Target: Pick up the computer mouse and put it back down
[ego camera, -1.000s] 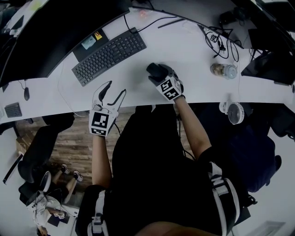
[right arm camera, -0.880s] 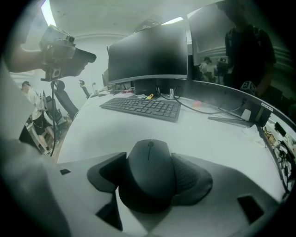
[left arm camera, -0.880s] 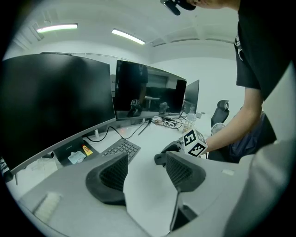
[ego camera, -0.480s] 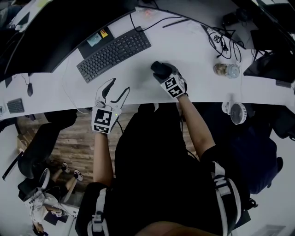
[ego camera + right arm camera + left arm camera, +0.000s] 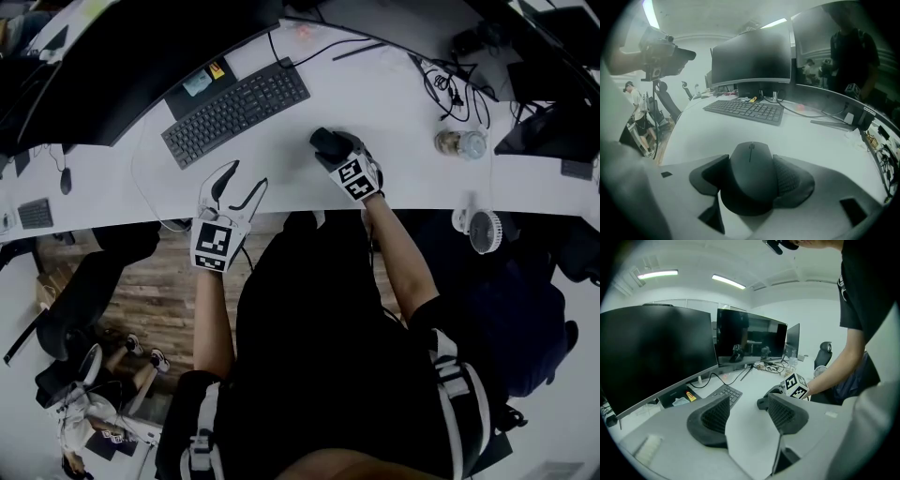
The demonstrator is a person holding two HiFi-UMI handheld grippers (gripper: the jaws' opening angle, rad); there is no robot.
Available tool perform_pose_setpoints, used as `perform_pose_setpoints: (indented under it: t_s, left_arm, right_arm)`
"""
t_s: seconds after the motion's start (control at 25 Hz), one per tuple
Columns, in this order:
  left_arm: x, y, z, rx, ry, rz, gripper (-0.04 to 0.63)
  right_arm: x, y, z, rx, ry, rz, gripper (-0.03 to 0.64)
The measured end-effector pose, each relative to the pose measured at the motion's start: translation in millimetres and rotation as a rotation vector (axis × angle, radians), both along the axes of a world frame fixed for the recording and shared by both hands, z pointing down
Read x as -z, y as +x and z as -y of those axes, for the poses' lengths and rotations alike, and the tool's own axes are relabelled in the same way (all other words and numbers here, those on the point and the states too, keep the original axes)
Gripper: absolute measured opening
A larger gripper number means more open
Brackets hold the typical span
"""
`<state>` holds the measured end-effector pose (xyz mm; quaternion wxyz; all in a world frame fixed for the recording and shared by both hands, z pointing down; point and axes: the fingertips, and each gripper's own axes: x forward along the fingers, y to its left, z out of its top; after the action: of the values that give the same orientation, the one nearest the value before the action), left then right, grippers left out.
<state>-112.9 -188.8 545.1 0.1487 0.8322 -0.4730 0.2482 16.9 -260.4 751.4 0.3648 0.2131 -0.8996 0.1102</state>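
Note:
The dark computer mouse [image 5: 750,187] rests on the white desk [image 5: 394,103], right of the keyboard. My right gripper [image 5: 750,164] has its two pads against the mouse's left and right sides. Its jaws have just been closing with the mouse between them. From above, the right gripper [image 5: 326,146] covers most of the mouse [image 5: 322,141], which still sits on the desk. My left gripper [image 5: 244,178] hovers open over the desk's front edge, below the keyboard, with nothing between its pads [image 5: 712,416].
A black keyboard [image 5: 236,111] lies to the left of the mouse, with dark monitors [image 5: 752,58] behind it. A jar [image 5: 457,143], tangled cables [image 5: 450,84] and a small fan [image 5: 480,230] sit to the right. An office chair [image 5: 80,300] stands at lower left.
The head view has shifted slightly. Both grippers keep their places, the right one over the mouse and the left one at the desk's edge.

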Motion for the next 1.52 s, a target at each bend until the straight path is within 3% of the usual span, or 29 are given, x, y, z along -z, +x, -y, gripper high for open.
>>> perform_pose_setpoints:
  t_s: [1.08, 1.52]
  left_arm:
    - [42.0, -13.2, -14.3, 0.005, 0.132, -0.03, 0.253]
    - [52.1, -29.1, -24.5, 0.017, 0.169, -0.041, 0.252]
  right_arm:
    - [80.7, -2.6, -4.6, -0.039, 0.086, 0.054, 0.291]
    - [130.0, 0.4, -1.1, -0.069, 0.182, 0.071, 0.293]
